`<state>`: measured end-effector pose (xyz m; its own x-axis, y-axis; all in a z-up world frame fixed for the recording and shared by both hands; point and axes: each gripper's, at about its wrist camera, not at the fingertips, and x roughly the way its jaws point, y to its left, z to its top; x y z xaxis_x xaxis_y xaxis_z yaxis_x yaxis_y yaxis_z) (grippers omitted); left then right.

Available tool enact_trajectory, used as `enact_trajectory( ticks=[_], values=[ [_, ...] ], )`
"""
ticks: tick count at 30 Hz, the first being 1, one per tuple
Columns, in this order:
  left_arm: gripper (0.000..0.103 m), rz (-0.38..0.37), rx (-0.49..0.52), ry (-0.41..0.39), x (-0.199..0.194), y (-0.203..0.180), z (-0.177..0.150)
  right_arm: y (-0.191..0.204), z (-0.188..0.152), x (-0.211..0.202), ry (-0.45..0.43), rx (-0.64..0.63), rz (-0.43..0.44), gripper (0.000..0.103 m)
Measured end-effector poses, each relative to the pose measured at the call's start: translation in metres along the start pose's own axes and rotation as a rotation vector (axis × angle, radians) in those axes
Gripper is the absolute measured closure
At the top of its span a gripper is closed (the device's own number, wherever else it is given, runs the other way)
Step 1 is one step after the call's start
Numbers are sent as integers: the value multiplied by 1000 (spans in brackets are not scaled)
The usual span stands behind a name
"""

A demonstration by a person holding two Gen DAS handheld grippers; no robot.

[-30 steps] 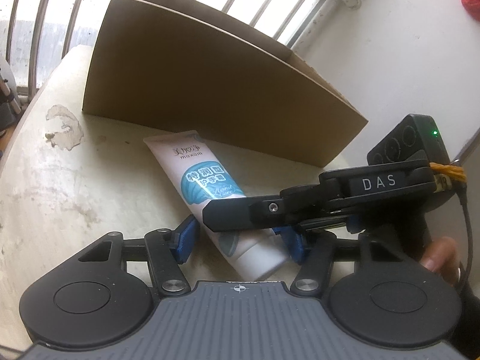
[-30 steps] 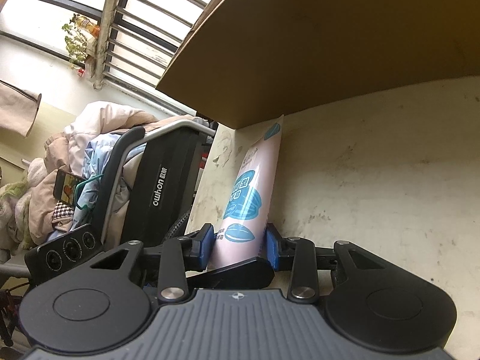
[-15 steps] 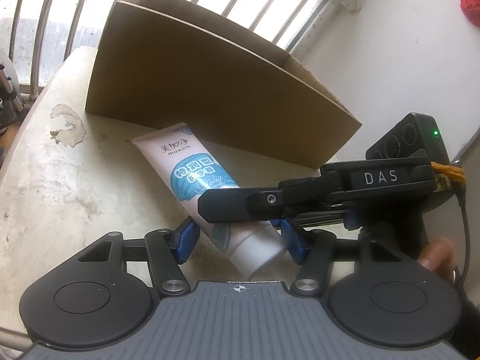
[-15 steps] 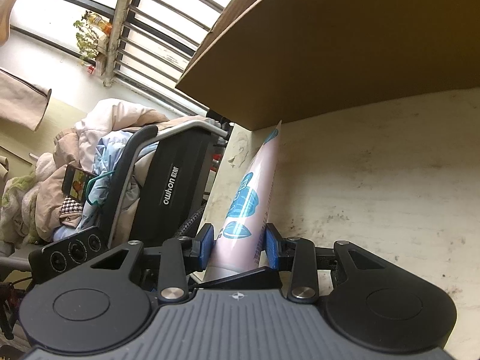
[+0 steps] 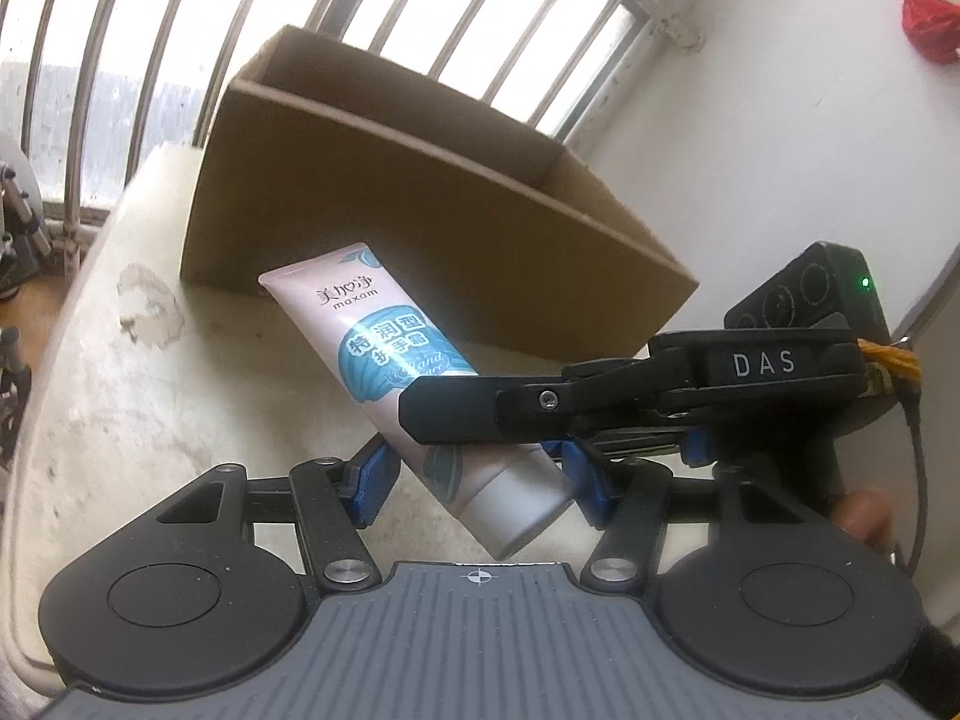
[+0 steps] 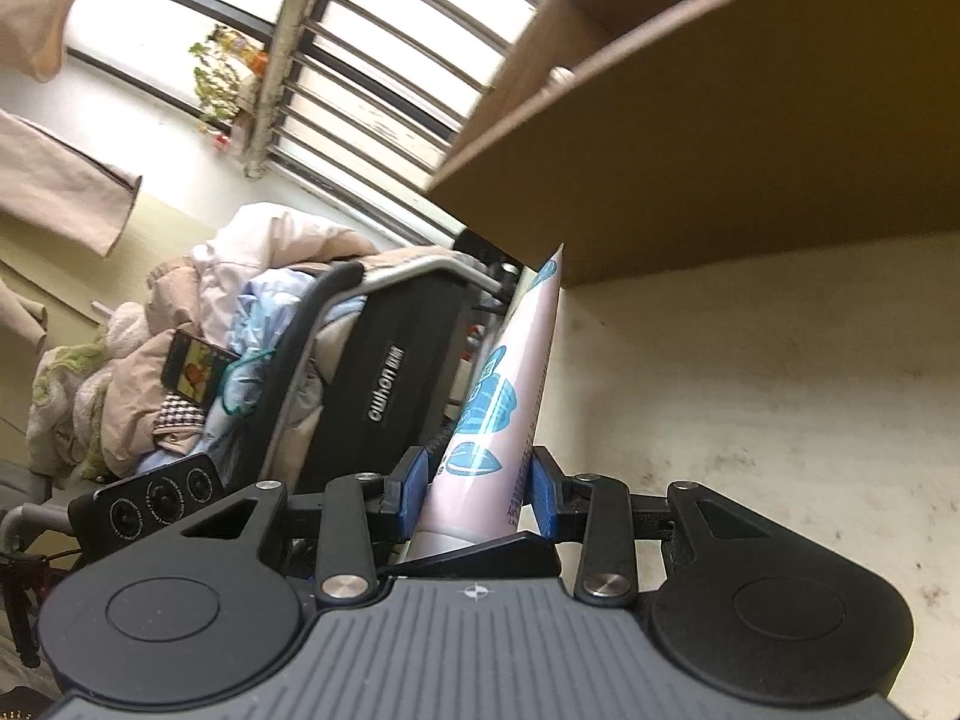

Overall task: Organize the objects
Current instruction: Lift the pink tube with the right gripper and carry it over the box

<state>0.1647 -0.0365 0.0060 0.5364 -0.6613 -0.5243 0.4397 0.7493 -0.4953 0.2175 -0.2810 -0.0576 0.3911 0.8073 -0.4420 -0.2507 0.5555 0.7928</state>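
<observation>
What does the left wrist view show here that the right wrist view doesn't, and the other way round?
Only the left wrist view shows the printed front of the hand cream tube, its grey cap end, the right gripper reaching across it from the right, and a red item high on the wall.

Only the right wrist view shows the folded treadmill, piled clothes and the blue pads pressed on the tube.

Both show the tube, the cardboard box, the stained tabletop and window bars.

Pink hand-cream tube (image 5: 384,354) reads "maxam" under Chinese characters, with "Hand Care" script on its blue patch. Right gripper (image 5: 414,414) body carries "DAS". Black treadmill (image 6: 390,384) bears "OWHON", seen inverted.
</observation>
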Motion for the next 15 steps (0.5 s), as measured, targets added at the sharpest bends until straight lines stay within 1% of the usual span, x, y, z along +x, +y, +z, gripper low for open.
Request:
enact_trajectory(
  ticks=[4, 10, 14, 15],
  values=[
    [43, 9, 34, -38, -14, -7, 17, 16, 12, -5, -31, -39, 33, 63],
    [43, 46, 121, -94, -26, -16, 50, 39, 43, -9, -82, -85, 80, 63],
    [43, 74, 179, -110, -24, -19, 79, 53, 71, -9, -103, -119, 70, 63],
    [43, 76, 186, -109, -15, -22, 86, 56, 79, -8, -108, -123, 66, 63]
  ],
)
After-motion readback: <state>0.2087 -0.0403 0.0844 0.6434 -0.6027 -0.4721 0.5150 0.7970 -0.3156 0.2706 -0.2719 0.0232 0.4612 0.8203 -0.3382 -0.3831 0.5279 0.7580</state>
